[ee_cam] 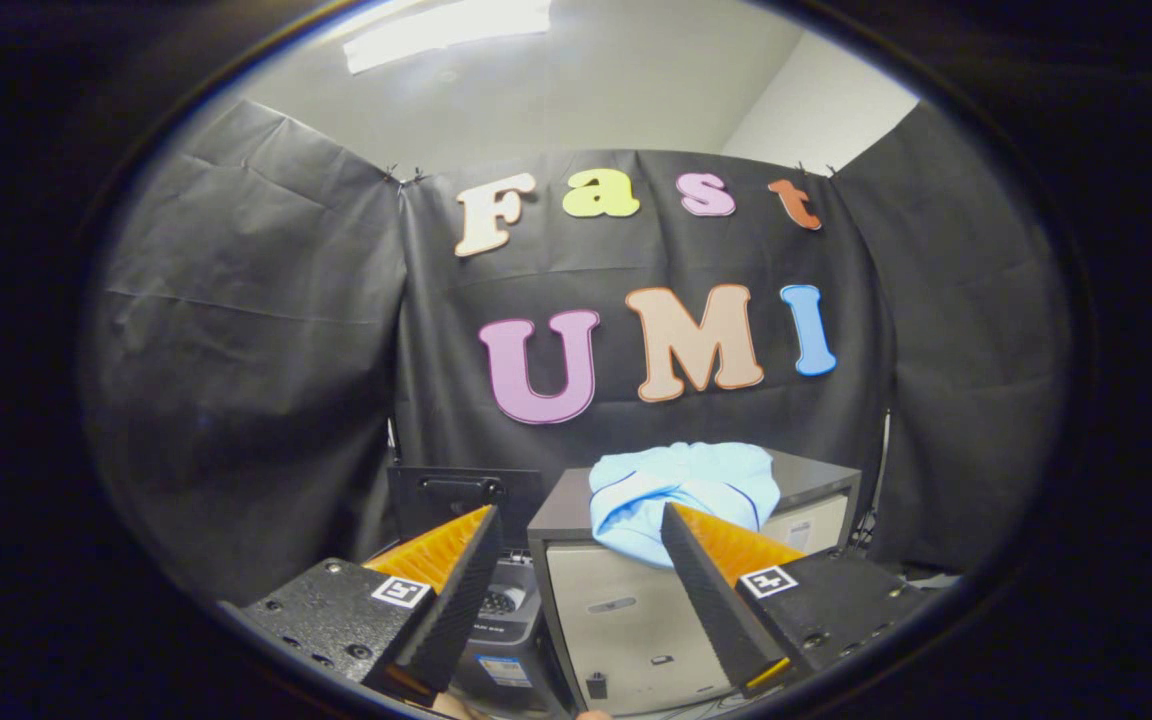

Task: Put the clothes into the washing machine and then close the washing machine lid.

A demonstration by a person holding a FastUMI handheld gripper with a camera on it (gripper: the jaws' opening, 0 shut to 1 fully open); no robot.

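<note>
A light blue garment (681,490) lies bunched on top of a dark cabinet (626,610), hanging a little over its front edge. To the left of the cabinet stands the washing machine (501,600), its dark lid (464,497) raised upright behind the opening. My gripper (581,515) is open, well short of the cabinet, with nothing between its fingers. The garment shows beyond the gap, just above the right fingertip (681,525). The left fingertip (481,525) overlaps the raised lid.
Black cloth walls close the booth behind and on both sides. The cabinet has a pale front panel (616,625) with a small handle. A white ceiling with a bright light (446,25) is overhead.
</note>
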